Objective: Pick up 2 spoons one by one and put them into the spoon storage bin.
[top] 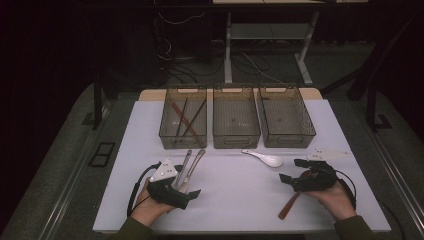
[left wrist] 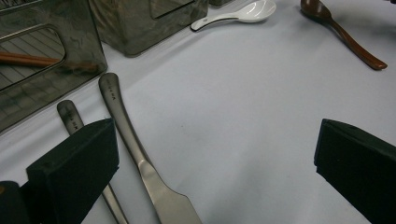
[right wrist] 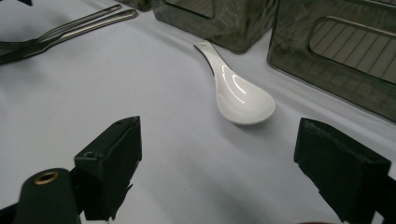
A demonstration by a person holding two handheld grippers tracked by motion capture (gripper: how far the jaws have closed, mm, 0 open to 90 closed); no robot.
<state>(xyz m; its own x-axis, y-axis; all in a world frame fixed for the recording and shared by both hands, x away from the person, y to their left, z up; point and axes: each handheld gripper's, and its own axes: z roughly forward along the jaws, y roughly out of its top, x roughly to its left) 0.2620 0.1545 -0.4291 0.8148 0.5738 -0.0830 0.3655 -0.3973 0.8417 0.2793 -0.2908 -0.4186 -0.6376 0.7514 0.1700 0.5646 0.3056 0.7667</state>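
Note:
Two metal utensils lie side by side on the white table: a knife (top: 195,162) (left wrist: 140,158) and a second utensil (top: 184,165) (left wrist: 77,128). My left gripper (top: 186,189) (left wrist: 215,172) is open over their lower ends, one jaw covering part of the second utensil. A white ceramic spoon (top: 264,158) (right wrist: 238,91) (left wrist: 240,13) lies in front of the middle bin. My right gripper (top: 294,170) (right wrist: 217,172) stands open just short of it. A brown wooden spoon (top: 290,205) (left wrist: 348,39) lies under the right hand.
Three smoky clear bins stand in a row at the back: the left bin (top: 165,131) holds chopsticks (top: 186,117), the middle bin (top: 236,137) and right bin (top: 289,137) look bare. The table's front edge (top: 240,230) is close to both hands.

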